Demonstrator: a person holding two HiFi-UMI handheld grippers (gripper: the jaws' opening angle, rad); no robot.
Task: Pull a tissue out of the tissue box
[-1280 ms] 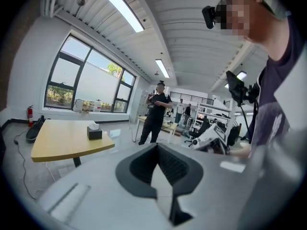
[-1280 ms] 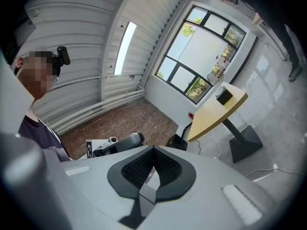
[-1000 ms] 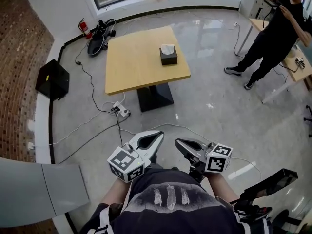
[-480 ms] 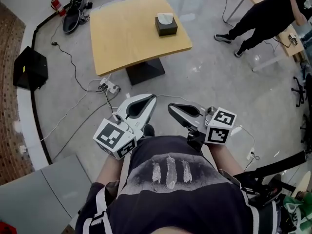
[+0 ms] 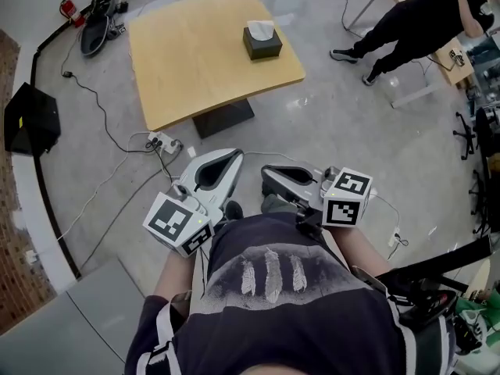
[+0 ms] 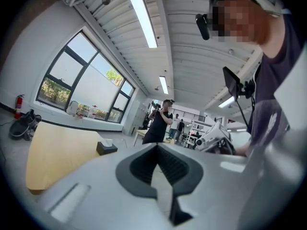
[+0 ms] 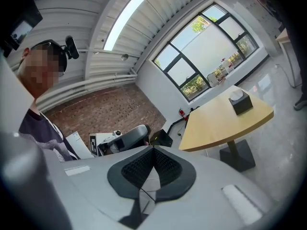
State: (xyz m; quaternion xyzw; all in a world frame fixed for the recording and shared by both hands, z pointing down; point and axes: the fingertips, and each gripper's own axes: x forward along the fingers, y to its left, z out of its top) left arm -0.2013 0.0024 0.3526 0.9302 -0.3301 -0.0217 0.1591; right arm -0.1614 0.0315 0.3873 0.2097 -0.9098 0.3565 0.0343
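Head view showed the tissue box [image 5: 262, 44] on the far part of the wooden table [image 5: 187, 76], with a white tissue [image 5: 260, 29] standing out of its top. It was well apart from both tools. The left tool [image 5: 233, 154] and right tool [image 5: 266, 180] were held close to the wearer's chest. Each was clenched with nothing in it, and each gripper view showed its jaws meeting at the tips.

The likeliest trouble lay on the floor. A power strip [image 5: 159, 141] and loose cables [image 5: 109, 135] ran across the stretch between the wearer and the table, so a foot could have caught on them. At the box, jaws left clenched would only have nudged the tissue or pushed it back into the slot. The box looked light and loose on the table, so a one-tool pull might have lifted or dragged it instead of freeing a sheet. A pinch too near the tissue's edge could have torn it. Another person [image 5: 414, 20] stood beyond the table's far corner, near enough to matter if an arm swung wide.

The wearer's feet and the floor just ahead of them were hidden under the torso. The box's slot was too small to make out, and so was how far the tissue stood out of it. In the left gripper view the tool's own body hid the near table edge.
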